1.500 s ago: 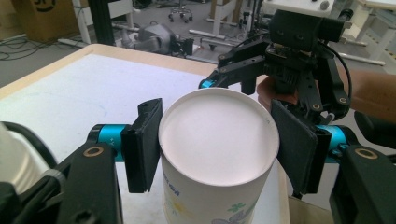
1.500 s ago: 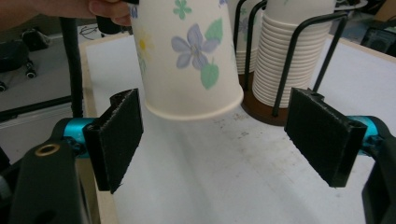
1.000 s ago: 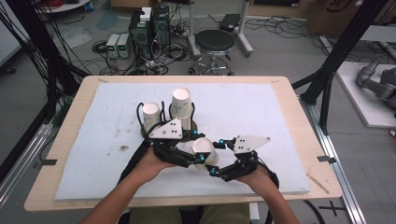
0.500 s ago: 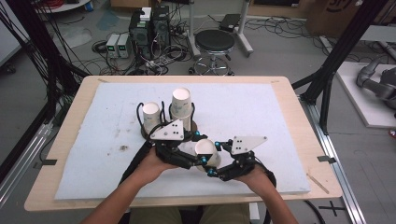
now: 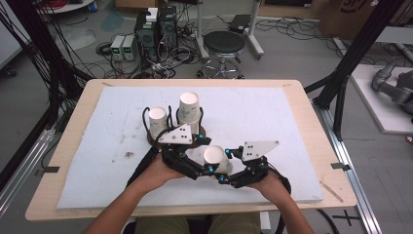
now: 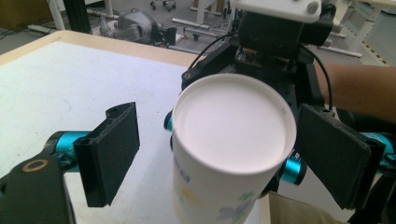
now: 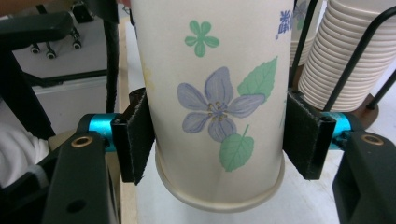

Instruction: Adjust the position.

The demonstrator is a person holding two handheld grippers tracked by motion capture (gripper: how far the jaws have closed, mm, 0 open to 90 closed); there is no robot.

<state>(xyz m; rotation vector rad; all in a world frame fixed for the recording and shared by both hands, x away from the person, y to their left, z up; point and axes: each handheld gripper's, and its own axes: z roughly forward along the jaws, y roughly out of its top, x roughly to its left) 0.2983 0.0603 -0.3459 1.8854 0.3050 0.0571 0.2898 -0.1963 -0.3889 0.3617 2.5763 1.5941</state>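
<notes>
White foam table (image 5: 272, 122); right gripper (image 7: 217, 135) clamps paper cup (image 7: 212, 93); left gripper (image 6: 219, 158) spread wide.

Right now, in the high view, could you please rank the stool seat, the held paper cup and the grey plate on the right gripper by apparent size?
1. Stool seat
2. Grey plate on the right gripper
3. Held paper cup

Plate and cup look close, so their order is unsure.

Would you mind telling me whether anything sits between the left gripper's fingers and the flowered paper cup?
Nothing visible does. The left gripper stands open with its fingers either side of the paper cup, with bare gaps between. The right gripper already clamps the cup's sides.
</notes>
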